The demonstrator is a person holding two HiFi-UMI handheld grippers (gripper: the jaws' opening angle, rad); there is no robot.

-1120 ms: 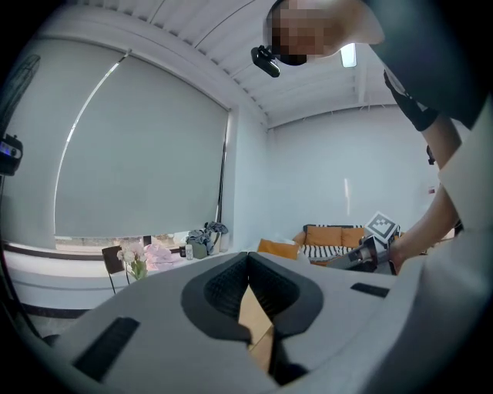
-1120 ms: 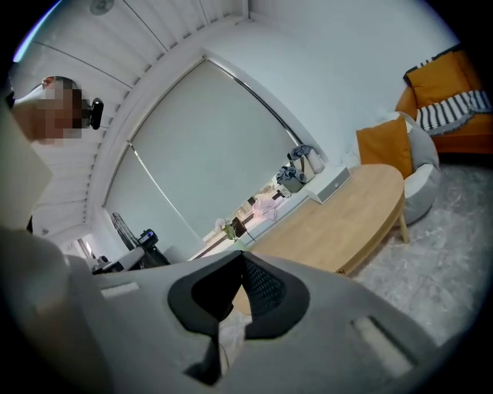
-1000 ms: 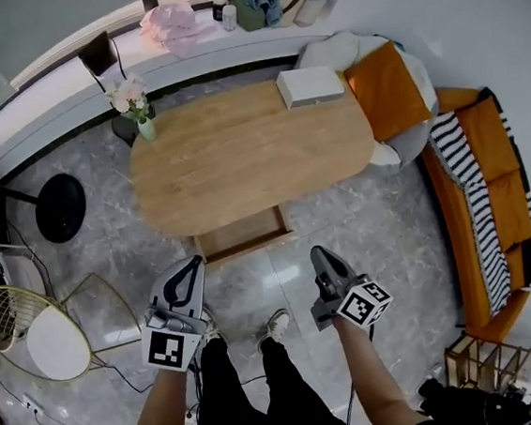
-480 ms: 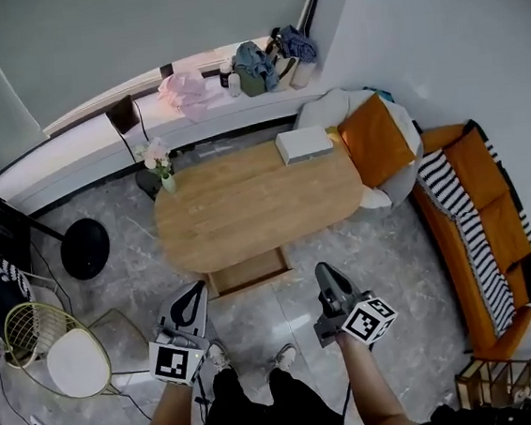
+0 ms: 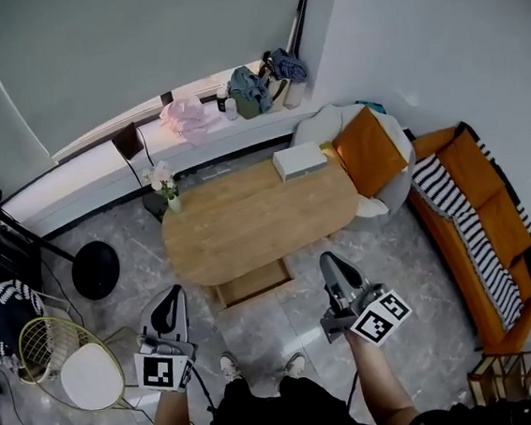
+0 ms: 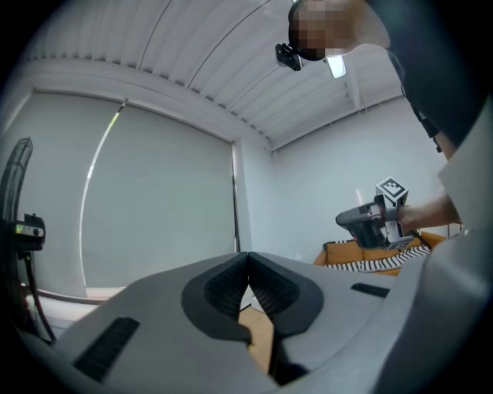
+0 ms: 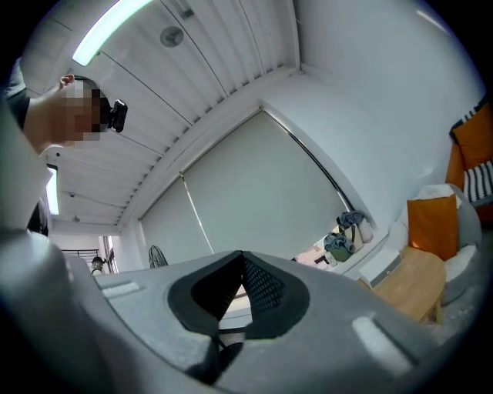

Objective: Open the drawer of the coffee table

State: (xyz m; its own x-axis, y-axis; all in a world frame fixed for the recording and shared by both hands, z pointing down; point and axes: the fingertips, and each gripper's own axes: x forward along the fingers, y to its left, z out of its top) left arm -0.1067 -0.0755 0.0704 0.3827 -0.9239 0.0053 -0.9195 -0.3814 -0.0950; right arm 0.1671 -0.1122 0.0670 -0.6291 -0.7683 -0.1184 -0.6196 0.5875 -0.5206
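The oval wooden coffee table [image 5: 257,219] stands on the grey marble floor in the head view. Its drawer [image 5: 250,283] sticks out from the near side, pulled open toward my feet. My left gripper [image 5: 173,296] hangs in the air at the lower left, short of the drawer, shut with nothing in it. My right gripper [image 5: 329,263] floats to the right of the drawer, also shut and empty. In the left gripper view the left gripper [image 6: 248,258] has its tips touching, and the right gripper [image 6: 368,225] shows at the side. In the right gripper view the right gripper [image 7: 242,258] points level toward the window.
A white box [image 5: 300,161] lies on the table's far end; a flower vase [image 5: 164,186] stands by its far left. A white armchair with an orange cushion [image 5: 368,148] and an orange sofa [image 5: 482,222] fill the right. A wire chair [image 5: 53,359] and a black round base [image 5: 95,270] stand left.
Both grippers and my head have risen, so the table and drawer look smaller and farther below. The jaws have stayed shut and the drawer has stayed open.
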